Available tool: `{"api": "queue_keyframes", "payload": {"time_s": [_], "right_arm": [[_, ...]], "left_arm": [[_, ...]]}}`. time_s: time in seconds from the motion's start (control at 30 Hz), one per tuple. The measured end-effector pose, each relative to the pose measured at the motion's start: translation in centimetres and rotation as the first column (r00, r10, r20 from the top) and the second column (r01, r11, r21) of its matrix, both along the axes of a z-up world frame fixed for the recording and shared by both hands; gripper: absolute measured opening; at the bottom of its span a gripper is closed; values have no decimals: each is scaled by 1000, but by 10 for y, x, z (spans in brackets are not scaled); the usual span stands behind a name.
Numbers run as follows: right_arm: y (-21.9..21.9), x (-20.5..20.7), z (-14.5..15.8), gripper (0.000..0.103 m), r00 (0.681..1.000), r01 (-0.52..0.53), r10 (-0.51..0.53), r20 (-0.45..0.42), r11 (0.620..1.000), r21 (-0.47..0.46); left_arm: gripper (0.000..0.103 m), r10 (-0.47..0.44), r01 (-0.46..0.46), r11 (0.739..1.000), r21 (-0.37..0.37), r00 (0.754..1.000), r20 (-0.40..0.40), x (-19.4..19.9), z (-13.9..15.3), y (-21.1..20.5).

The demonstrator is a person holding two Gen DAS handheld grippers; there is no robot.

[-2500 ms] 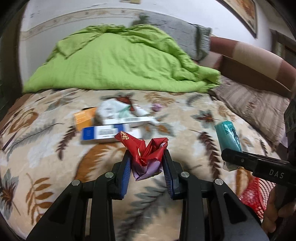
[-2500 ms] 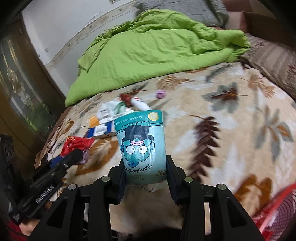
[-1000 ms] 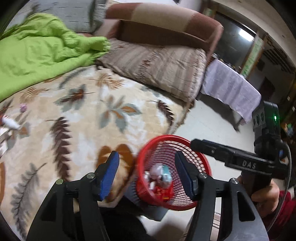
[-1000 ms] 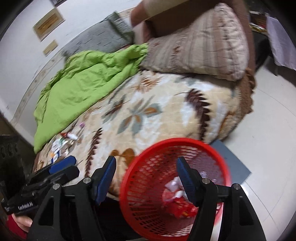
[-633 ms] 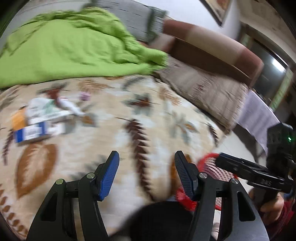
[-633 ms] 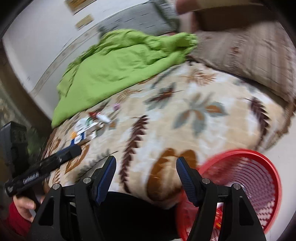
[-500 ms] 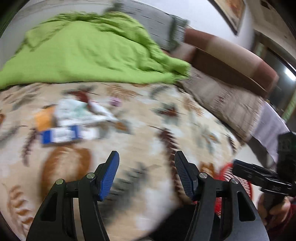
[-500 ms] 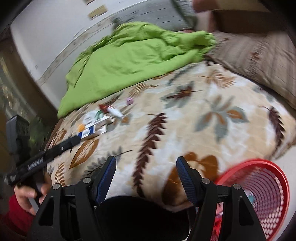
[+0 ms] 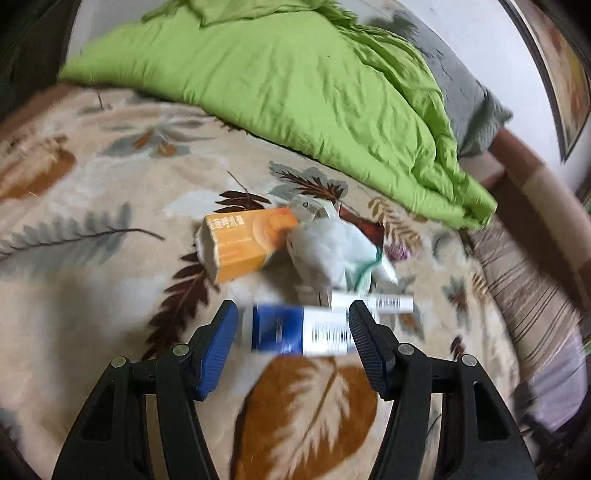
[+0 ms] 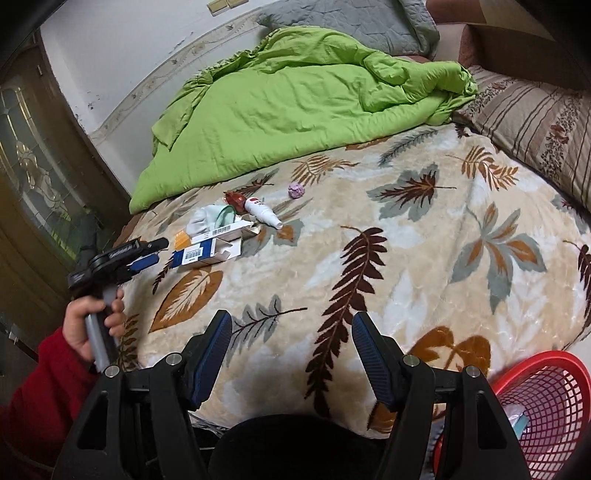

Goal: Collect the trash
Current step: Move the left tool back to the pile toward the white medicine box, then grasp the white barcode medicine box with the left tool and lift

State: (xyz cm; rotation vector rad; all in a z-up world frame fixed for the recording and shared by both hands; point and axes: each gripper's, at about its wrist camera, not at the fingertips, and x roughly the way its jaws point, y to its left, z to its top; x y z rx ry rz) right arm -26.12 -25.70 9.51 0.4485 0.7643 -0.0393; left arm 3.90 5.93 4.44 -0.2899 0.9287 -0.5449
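Trash lies in a cluster on the leaf-print bed cover. A blue and white box (image 9: 301, 329) sits between the open jaws of my left gripper (image 9: 291, 325). Behind it lie an orange box (image 9: 245, 242), a crumpled white and teal wrapper (image 9: 330, 247) and a long white box (image 9: 373, 303). In the right wrist view the cluster also holds a small white bottle (image 10: 263, 214) and a purple ball (image 10: 296, 191). My left gripper (image 10: 146, 254) shows there beside the blue and white box (image 10: 205, 253). My right gripper (image 10: 291, 339) is open and empty over the bed's near edge. A red mesh basket (image 10: 543, 410) stands at the lower right.
A rumpled green quilt (image 10: 295, 99) covers the far side of the bed, with a grey pillow (image 10: 354, 26) behind it. A striped pillow (image 10: 535, 122) lies at the right. A wooden door with glass (image 10: 33, 177) stands at the left.
Both grippers let their wrappers go into the red basket and swung back to the bed. My left gripper has closed in on the blue and white box.
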Motion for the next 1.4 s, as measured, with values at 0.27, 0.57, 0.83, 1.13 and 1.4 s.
{"api": "queue_keyframes", "payload": {"time_s": [0.27, 0.57, 0.83, 1.13, 1.4], "right_arm": [[-12, 1, -12, 72, 999, 31, -30, -24, 999, 24], [-18, 1, -19, 72, 999, 30, -29, -22, 998, 50], [-19, -3, -16, 72, 1000, 21, -21, -6, 998, 54], [-20, 1, -18, 72, 1000, 22, -21, -13, 998, 56], [-13, 27, -12, 72, 999, -36, 38, -16, 997, 61]], "left_arm": [[61, -113, 99, 988, -122, 988, -109, 5, -22, -18], [61, -442, 438, 896, -70, 896, -52, -86, 8, -63], [62, -381, 385, 917, 102, 923, -55, -63, 6, -91], [44, -371, 380, 887, 264, 925, -84, -60, -27, -134], [35, -291, 292, 934, 208, 956, -32, -89, -14, -107]]}}
